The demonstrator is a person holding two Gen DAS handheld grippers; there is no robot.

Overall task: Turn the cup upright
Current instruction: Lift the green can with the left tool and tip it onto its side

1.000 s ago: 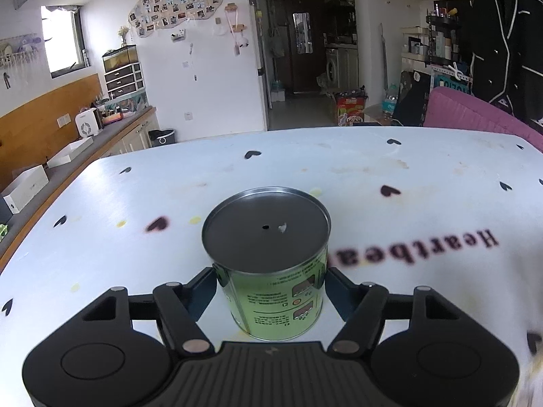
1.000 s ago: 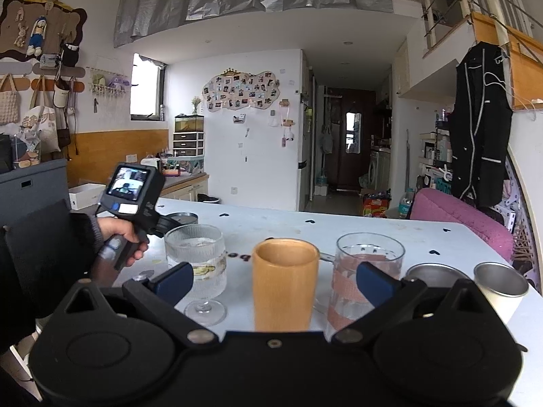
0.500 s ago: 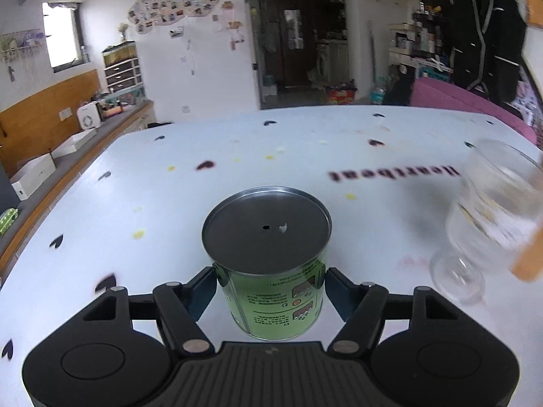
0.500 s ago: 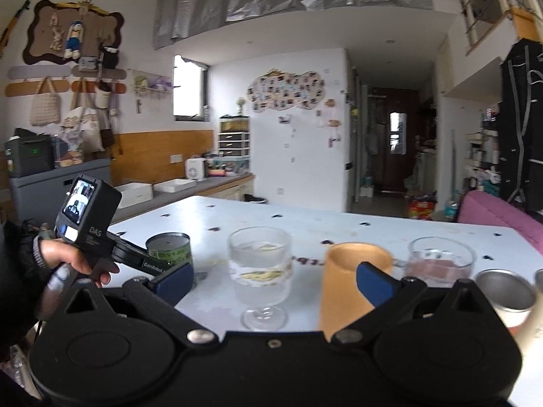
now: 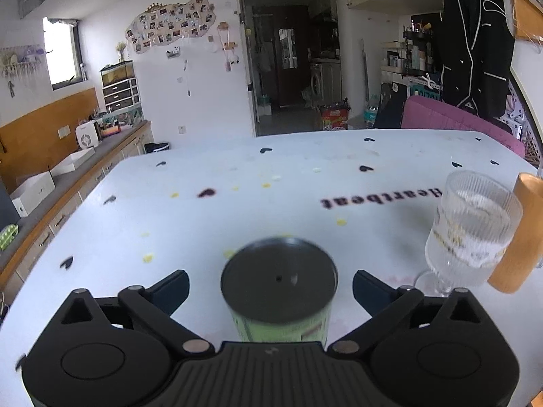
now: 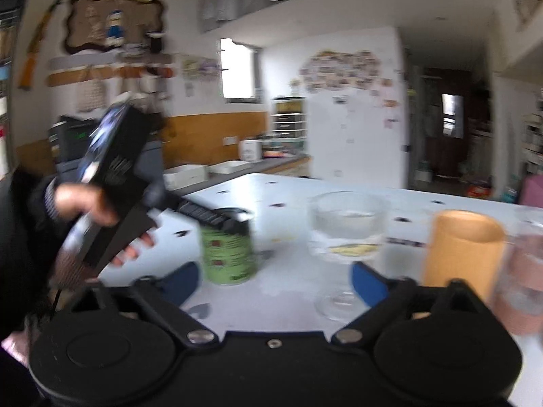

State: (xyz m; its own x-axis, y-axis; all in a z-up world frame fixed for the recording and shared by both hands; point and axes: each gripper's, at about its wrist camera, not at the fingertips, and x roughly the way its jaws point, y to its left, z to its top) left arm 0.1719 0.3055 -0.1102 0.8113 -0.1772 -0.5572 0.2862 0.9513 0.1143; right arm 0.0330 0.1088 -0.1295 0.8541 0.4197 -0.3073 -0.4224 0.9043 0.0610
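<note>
White heart-print table (image 5: 237,210) bears green can (image 5: 280,291), stemmed glass (image 5: 471,234), wooden cup (image 5: 522,237).

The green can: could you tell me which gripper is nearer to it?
Left. The left gripper is open around the green can, one finger on either side. The right gripper is farther back, open, facing the can.

daylit, window (image 6: 237,71) glare | right view motion-blurred | fisheye edges bent

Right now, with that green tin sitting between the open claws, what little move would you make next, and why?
Probably pull the left gripper straight back. Its jaws stand wide open, clear of the green tin on both sides, and the tin rests on the white table. The stemmed glass stands close on the right, so avoid swinging sideways.
</note>
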